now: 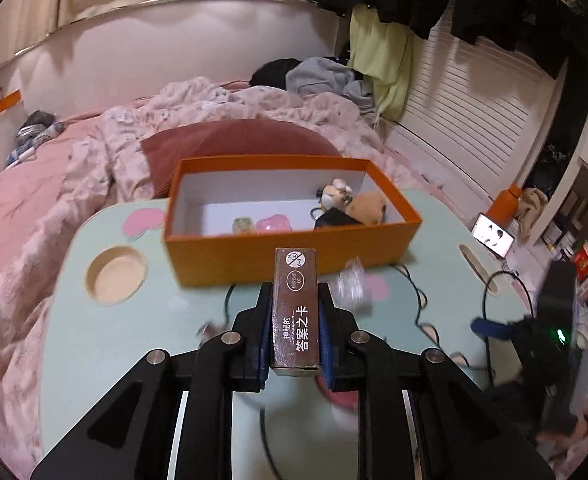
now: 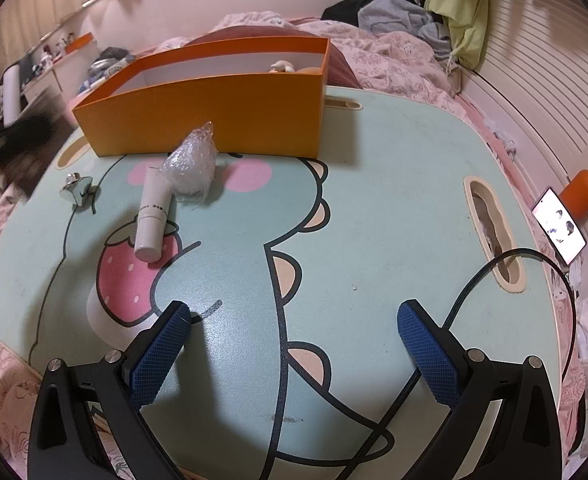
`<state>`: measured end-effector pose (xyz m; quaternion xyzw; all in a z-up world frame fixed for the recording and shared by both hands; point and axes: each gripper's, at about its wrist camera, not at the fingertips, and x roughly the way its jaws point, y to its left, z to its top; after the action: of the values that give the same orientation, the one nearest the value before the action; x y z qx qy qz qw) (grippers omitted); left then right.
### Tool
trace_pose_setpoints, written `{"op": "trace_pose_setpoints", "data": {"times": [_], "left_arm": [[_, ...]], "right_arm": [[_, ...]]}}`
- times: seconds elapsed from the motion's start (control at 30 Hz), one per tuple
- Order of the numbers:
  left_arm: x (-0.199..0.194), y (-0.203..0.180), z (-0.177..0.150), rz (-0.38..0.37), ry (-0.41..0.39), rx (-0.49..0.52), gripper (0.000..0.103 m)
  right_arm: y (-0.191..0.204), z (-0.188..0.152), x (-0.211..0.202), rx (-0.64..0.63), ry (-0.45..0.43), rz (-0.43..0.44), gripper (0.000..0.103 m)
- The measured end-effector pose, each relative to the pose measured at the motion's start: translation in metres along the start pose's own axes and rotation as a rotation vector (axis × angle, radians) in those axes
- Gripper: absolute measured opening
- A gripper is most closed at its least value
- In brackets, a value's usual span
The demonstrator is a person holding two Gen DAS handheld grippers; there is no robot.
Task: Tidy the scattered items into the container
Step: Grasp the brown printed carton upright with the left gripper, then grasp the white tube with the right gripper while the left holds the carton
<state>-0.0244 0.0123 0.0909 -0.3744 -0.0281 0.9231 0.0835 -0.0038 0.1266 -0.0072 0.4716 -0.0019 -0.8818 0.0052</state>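
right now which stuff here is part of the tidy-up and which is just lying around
Part of the job:
- orange box, the container
- brown card pack, clamped in the left gripper
- white tube on the table
- plastic-wrapped bundle
- small metal piece

Just lying about:
- phone beside the table
- orange bottle
- clothes heap on the bed
- black cable

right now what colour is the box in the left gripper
Brown with white print; the box shows best in the left wrist view.

Left gripper [image 1: 295, 300]: jaws clamped, blue pads pressing both sides of a slim brown box [image 1: 296, 308].
Right gripper [image 2: 294, 316]: jaws spread wide, nothing between the pads.
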Motion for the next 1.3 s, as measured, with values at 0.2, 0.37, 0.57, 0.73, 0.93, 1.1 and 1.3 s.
{"op": "trace_pose_setpoints", "data": {"times": [0.2,0.37,0.57,0.73,0.93,1.1,1.3], "left_arm": [[0.002,0.010,-0.052,0.045,0.076,-0.074,0.021],[0.019,0.006,-0.072,0.086,0.111,-0.052,0.021],[0.025,0.010,-0.080,0.088,0.090,-0.077,0.021],[0.025,0.014,-0.080,0.063,0.083,-0.099,0.021],[0.026,0.010,-0.079,0.088,0.081,-0.076,0.021],[0.026,0.011,-0.079,0.086,0.075,-0.079,0.021],[0.026,0.012,-0.079,0.082,0.073,-0.081,0.021]], "right_arm": [[0.000,0.000,0.000,0.000,0.000,0.000,0.103],[0.000,0.000,0.000,0.000,0.000,0.000,0.103],[0.000,0.000,-0.001,-0.002,0.000,-0.001,0.103],[0.001,0.000,-0.002,-0.004,-0.001,-0.003,0.103],[0.000,0.000,-0.002,-0.004,0.000,-0.002,0.103],[0.003,0.000,-0.003,-0.014,0.003,0.001,0.103],[0.025,0.009,-0.019,-0.092,-0.058,-0.020,0.100]]}}
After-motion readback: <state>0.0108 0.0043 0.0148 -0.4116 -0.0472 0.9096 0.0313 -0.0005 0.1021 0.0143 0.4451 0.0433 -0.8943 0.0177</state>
